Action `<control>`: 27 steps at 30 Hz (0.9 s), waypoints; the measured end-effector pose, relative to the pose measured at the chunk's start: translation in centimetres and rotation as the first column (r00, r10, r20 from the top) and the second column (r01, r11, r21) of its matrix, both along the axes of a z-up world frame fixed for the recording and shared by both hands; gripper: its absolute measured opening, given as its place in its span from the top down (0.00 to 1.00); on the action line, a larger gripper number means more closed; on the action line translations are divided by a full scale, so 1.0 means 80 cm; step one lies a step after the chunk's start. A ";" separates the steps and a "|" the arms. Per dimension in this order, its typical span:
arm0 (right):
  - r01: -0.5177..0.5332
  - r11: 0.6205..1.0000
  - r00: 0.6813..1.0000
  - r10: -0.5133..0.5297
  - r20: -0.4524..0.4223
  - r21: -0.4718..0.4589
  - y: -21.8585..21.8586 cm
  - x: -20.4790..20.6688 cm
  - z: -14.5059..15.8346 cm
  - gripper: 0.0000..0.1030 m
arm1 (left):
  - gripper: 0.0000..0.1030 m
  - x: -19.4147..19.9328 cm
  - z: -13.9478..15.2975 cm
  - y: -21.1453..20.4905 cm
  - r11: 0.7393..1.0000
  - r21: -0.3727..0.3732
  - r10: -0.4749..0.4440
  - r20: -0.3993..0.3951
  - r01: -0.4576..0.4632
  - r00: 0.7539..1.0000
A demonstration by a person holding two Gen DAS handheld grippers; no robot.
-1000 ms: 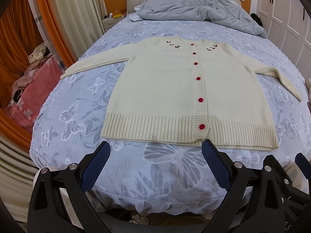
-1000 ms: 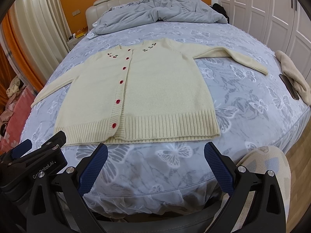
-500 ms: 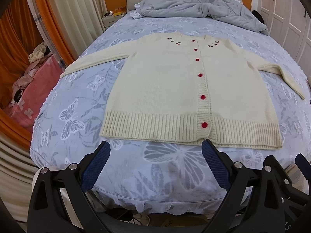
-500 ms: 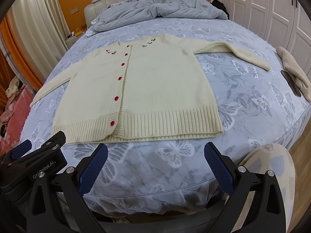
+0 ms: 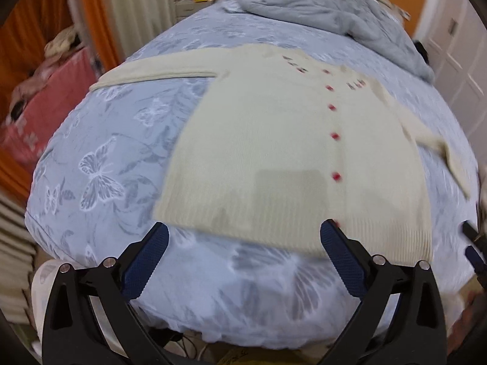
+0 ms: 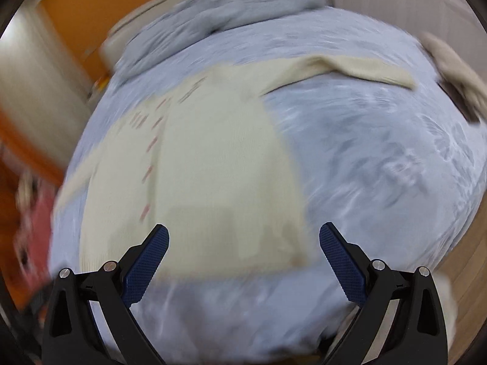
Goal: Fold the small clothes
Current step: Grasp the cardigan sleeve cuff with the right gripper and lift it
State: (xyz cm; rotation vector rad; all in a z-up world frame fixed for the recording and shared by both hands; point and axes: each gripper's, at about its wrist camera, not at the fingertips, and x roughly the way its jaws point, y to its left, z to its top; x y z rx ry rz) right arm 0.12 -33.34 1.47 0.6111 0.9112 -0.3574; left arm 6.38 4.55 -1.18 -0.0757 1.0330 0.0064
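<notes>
2 blue-padded fingers of the left gripper [image 5: 243, 237] stand spread wide in the left wrist view, with nothing between them. Just past the fingertips lies the cream cardigan [image 5: 274, 152], flat on the bed [image 5: 100, 140] and face up, its ribbed hem [image 5: 258, 228] nearest the jaws and its collar at the far end. The hem runs across the whole gap between the fingers and on beyond the right one; the pads are not touching it. A row of red buttons [image 5: 334, 135] runs away from the right finger toward the collar. 1 sleeve stretches out beyond the left finger, the other beyond the right. The sheet under the cardigan is blue-grey with a white butterfly print. Far beyond the collar a grey duvet [image 5: 328, 15] is heaped. Off to the left of the jaws hang orange curtains [image 5: 33, 30], with something pink below them.

In the right wrist view, which is heavily blurred, the right gripper [image 6: 243, 240] is likewise wide open and empty. The cardigan [image 6: 219, 158] lies straight ahead of the jaws, and its hem appears to sit between the 2 fingertips, though whether the pads touch it cannot be told. The buttons [image 6: 149, 172] streak away ahead of the left finger. 1 sleeve [image 6: 350, 67] reaches far out ahead of the right finger. The duvet [image 6: 228, 3] lies at the far end.
</notes>
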 end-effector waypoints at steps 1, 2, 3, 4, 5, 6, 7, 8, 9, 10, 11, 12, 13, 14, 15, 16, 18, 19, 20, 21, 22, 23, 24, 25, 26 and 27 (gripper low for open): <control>0.045 0.998 0.999 -0.045 0.007 0.034 -0.035 0.007 -0.002 0.05 | 0.05 0.008 0.000 0.007 1.000 -0.002 0.016 -0.001 -0.016 1.000; 0.089 0.994 0.996 -0.090 0.007 0.060 -0.070 0.015 -0.005 0.05 | 0.05 0.017 -0.002 0.015 0.999 -0.002 0.033 -0.004 -0.033 0.999; 0.132 0.988 0.991 -0.132 0.000 0.078 -0.105 0.024 -0.008 0.05 | 0.05 0.025 -0.005 0.020 0.999 0.001 0.045 -0.010 -0.045 0.999; 0.171 0.981 0.985 -0.171 -0.010 0.092 -0.142 0.037 -0.013 0.05 | 0.05 0.032 -0.008 0.024 0.998 0.006 0.058 -0.018 -0.058 0.998; 0.200 0.975 0.980 -0.199 -0.020 0.095 -0.172 0.048 -0.019 0.05 | 0.05 0.042 -0.013 0.027 0.997 0.011 0.070 -0.028 -0.070 0.997; 0.229 0.969 0.973 -0.227 -0.025 0.096 -0.201 0.058 -0.024 0.05 | 0.05 0.050 -0.017 0.030 0.997 0.012 0.079 -0.035 -0.079 0.996; 0.264 0.960 0.965 -0.263 -0.024 0.098 -0.231 0.068 -0.032 0.05 | 0.05 0.058 -0.020 0.031 0.996 0.017 0.089 -0.040 -0.089 0.995; 0.299 0.949 0.954 -0.298 -0.023 0.105 -0.257 0.074 -0.040 0.05 | 0.05 0.067 -0.024 0.032 0.995 0.023 0.102 -0.045 -0.101 0.994; 0.332 0.935 0.943 -0.331 -0.027 0.123 -0.283 0.083 -0.050 0.05 | 0.05 0.075 -0.029 0.033 0.993 0.026 0.113 -0.049 -0.112 0.992; 0.371 0.917 0.928 -0.369 -0.040 0.149 -0.312 0.090 -0.065 0.05 | 0.05 0.080 -0.031 0.034 0.993 0.025 0.120 -0.053 -0.119 0.991; 0.408 0.897 0.913 -0.405 -0.056 0.171 -0.333 0.095 -0.077 0.05 | 0.05 0.089 -0.036 0.036 0.991 0.022 0.132 -0.061 -0.131 0.989; 0.444 0.875 0.896 -0.439 -0.070 0.195 -0.351 0.098 -0.090 0.05 | 0.05 0.096 -0.040 0.036 0.990 0.016 0.140 -0.070 -0.140 0.988; 0.480 0.850 0.877 -0.474 -0.085 0.218 -0.370 0.101 -0.104 0.05 | 0.05 0.100 -0.043 0.037 0.990 0.013 0.144 -0.074 -0.143 0.987; 0.514 0.825 0.857 -0.506 -0.099 0.236 -0.383 0.103 -0.117 0.05 | 0.05 0.108 -0.048 0.036 0.989 0.012 0.151 -0.082 -0.151 0.985; 0.537 0.804 0.842 -0.529 -0.105 0.255 -0.392 0.106 -0.126 0.05 | 0.05 0.113 -0.051 0.036 0.988 0.013 0.153 -0.085 -0.153 0.985; 0.564 0.780 0.823 -0.559 -0.104 0.273 -0.401 0.107 -0.136 0.05 | 0.05 0.117 -0.054 0.035 0.988 0.013 0.153 -0.087 -0.152 0.984; 0.596 0.762 0.795 -0.604 -0.054 0.252 -0.408 0.107 -0.137 0.12 | 0.05 0.125 -0.059 0.033 0.988 0.018 0.151 -0.089 -0.150 0.984; 0.594 0.770 0.797 -0.602 -0.044 0.233 -0.410 0.114 -0.135 0.35 | 0.05 0.130 -0.062 0.031 0.989 0.020 0.147 -0.091 -0.145 0.985; 0.581 0.782 0.808 -0.587 -0.049 0.226 -0.413 0.123 -0.135 0.75 | 0.05 0.134 -0.065 0.031 0.989 0.021 0.144 -0.091 -0.143 0.985; 0.564 0.789 0.820 -0.571 -0.048 0.244 -0.417 0.129 -0.136 0.93 | 0.05 0.136 -0.067 0.031 0.990 0.021 0.143 -0.093 -0.141 0.985; 0.548 0.786 0.826 -0.562 -0.037 0.287 -0.422 0.134 -0.134 0.92 | 0.05 0.139 -0.069 0.031 0.990 0.017 0.140 -0.096 -0.139 0.986; 0.550 0.782 0.817 -0.576 0.003 0.294 -0.428 0.134 -0.123 0.92 | 0.05 0.141 -0.071 0.031 0.990 0.015 0.139 -0.098 -0.139 0.985; 0.536 0.792 0.811 -0.579 0.081 0.291 -0.429 0.136 -0.098 0.92 | 0.05 0.143 -0.072 0.033 0.990 0.011 0.140 -0.098 -0.139 0.985; 0.516 0.805 0.811 -0.569 0.136 0.292 -0.425 0.138 -0.076 0.92 | 0.05 0.144 -0.072 0.035 0.990 0.007 0.141 -0.099 -0.141 0.985; 0.486 0.824 0.813 -0.548 0.195 0.290 -0.419 0.142 -0.049 0.92 | 0.05 0.145 -0.071 0.037 0.990 0.002 0.141 -0.098 -0.142 0.985; 0.445 0.849 0.818 -0.515 0.255 0.285 -0.410 0.150 -0.019 0.92 | 0.05 0.145 -0.070 0.040 0.990 -0.005 0.142 -0.094 -0.143 0.985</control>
